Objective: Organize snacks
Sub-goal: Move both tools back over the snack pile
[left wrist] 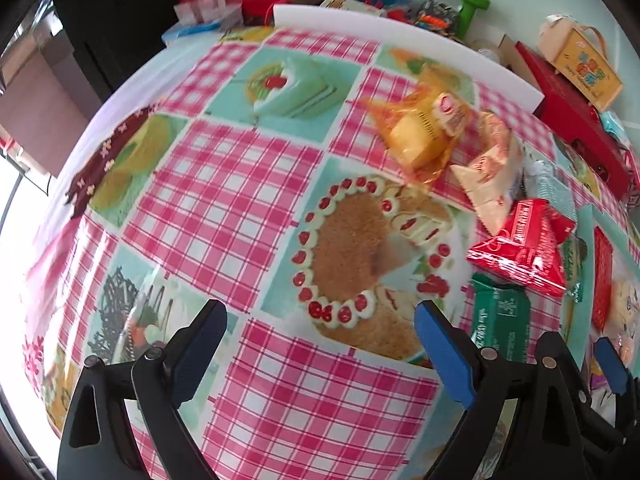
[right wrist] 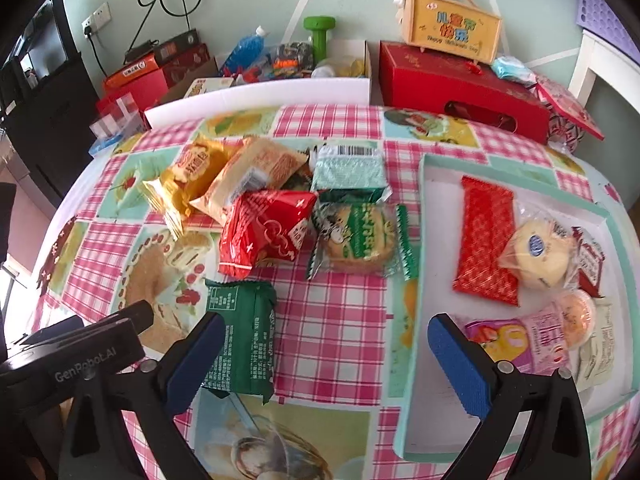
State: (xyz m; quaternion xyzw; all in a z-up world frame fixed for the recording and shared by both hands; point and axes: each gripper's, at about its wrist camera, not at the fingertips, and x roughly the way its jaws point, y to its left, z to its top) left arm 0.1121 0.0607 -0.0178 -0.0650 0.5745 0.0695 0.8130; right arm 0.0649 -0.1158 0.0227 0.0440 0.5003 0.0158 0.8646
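My left gripper stands open over bare checked tablecloth, nothing between its fingers. To its right lie an orange-yellow pack, a beige pack, a red pack and a dark green pack. My right gripper is open too, above the cloth. The dark green pack lies just beside its left finger, untouched. Beyond sit the red pack, a green cookie pack and a pale green pack. A teal-rimmed white tray on the right holds a flat red pack, a wrapped bun and a pink pack.
A white foam board runs along the table's far side. Behind it stand a red gift box, a yellow carry box, a green dumbbell and a blue bottle. The left tool's black housing is close on the left.
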